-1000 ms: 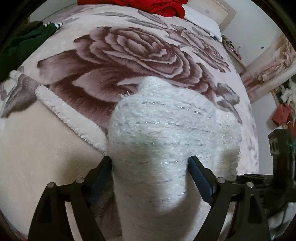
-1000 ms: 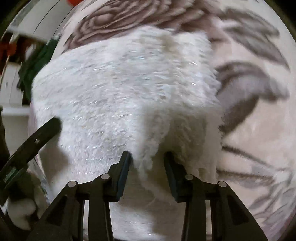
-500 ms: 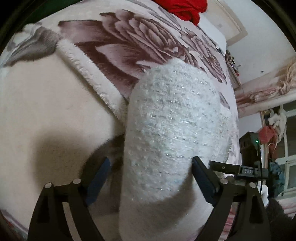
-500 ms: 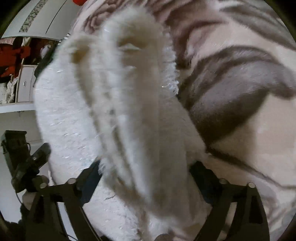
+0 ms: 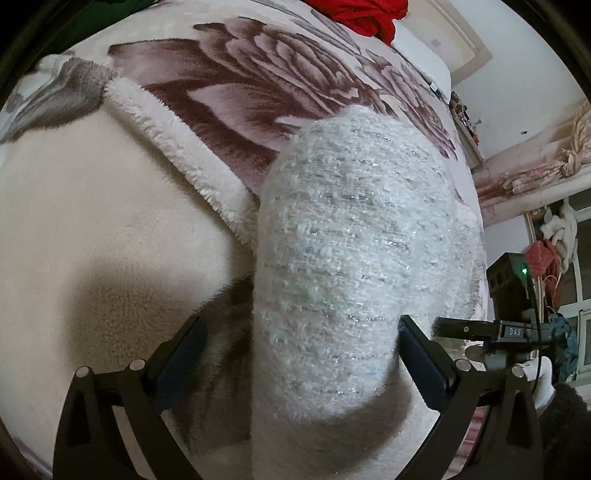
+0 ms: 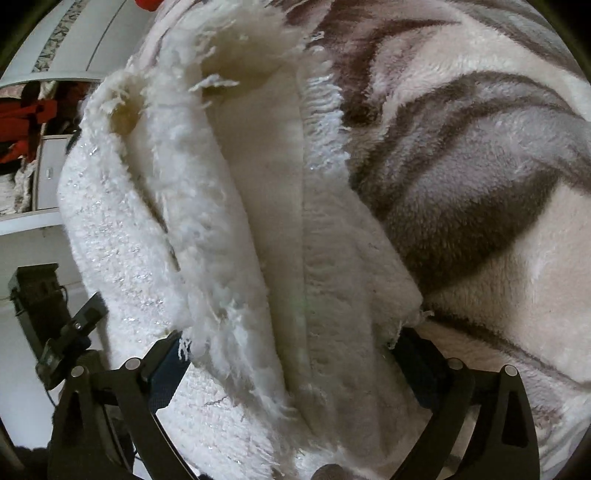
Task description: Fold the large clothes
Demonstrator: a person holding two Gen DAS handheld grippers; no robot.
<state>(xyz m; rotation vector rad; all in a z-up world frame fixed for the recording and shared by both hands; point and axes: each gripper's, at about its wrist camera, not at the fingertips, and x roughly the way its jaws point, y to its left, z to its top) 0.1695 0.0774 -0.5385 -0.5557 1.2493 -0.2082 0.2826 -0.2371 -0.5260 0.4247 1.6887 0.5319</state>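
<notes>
A fluffy white knitted garment with silver threads [image 5: 351,236] lies in a folded bundle on a rose-patterned blanket [image 5: 258,85]. My left gripper [image 5: 301,350] is open, its fingers wide apart with the bundle rising between them. In the right wrist view the garment's fringed edges and cream lining [image 6: 258,206] fill the middle. My right gripper [image 6: 288,354] is open too, with the garment's layers lying loose between its spread fingers. The right gripper also shows at the right edge of the left wrist view [image 5: 517,325].
The blanket's turned-back cream underside with a fleecy edge [image 5: 177,147] lies left of the bundle. A red cloth [image 5: 365,14] lies at the bed's far end. Shelves and red items [image 6: 33,122] stand past the bed's left side.
My right gripper has opened wide and let go of the garment's edge. The garment has been folded over into a taller bundle. My left gripper has opened a little wider.
</notes>
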